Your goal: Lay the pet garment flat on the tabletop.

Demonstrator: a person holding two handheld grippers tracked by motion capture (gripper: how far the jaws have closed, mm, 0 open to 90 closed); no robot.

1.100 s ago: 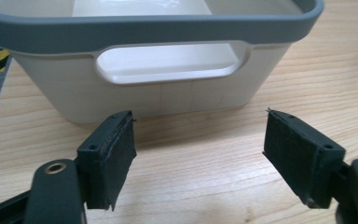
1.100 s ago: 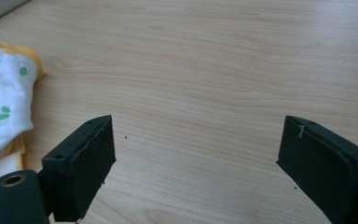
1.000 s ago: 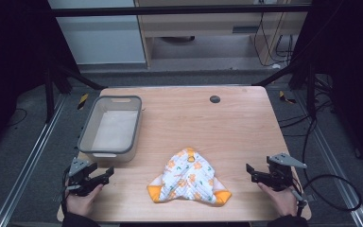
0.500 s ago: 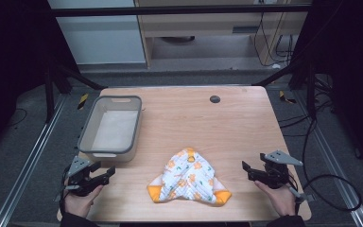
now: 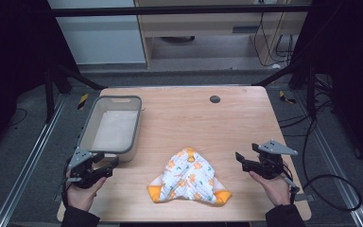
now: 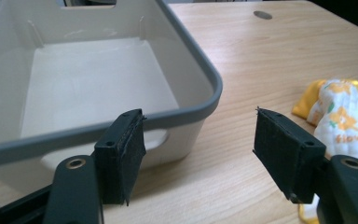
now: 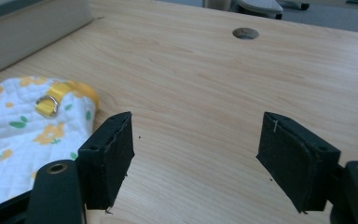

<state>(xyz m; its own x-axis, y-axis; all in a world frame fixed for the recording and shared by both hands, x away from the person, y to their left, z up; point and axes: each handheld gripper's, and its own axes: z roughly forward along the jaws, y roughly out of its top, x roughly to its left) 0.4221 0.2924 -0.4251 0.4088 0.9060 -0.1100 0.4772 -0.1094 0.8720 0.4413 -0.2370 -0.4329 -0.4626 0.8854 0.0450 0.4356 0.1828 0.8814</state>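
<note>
A white quilted cloth (image 5: pixel 188 178) with orange flowers and orange-yellow trim lies bunched near the front middle of the wooden table (image 5: pixel 189 118). It has a small metal ring on a yellow loop (image 7: pixel 47 103). My left gripper (image 5: pixel 108 165) stands open at the table's front left, just before the near end of a grey-rimmed white bin (image 5: pixel 109 126); the cloth (image 6: pixel 347 116) lies to its right. My right gripper (image 5: pixel 240 160) stands open at the front right, jaws toward the cloth (image 7: pixel 23 126), nothing between them.
The bin (image 6: pixel 88 93) is empty and sits at the left of the table. A round cable hole (image 5: pixel 214 99) is in the far middle of the tabletop. Metal frame rails run along both sides, and cables trail on the floor at the right.
My right gripper has crept left toward the cloth. My left gripper has shifted slightly right along the bin's near end. The cloth has not moved.
</note>
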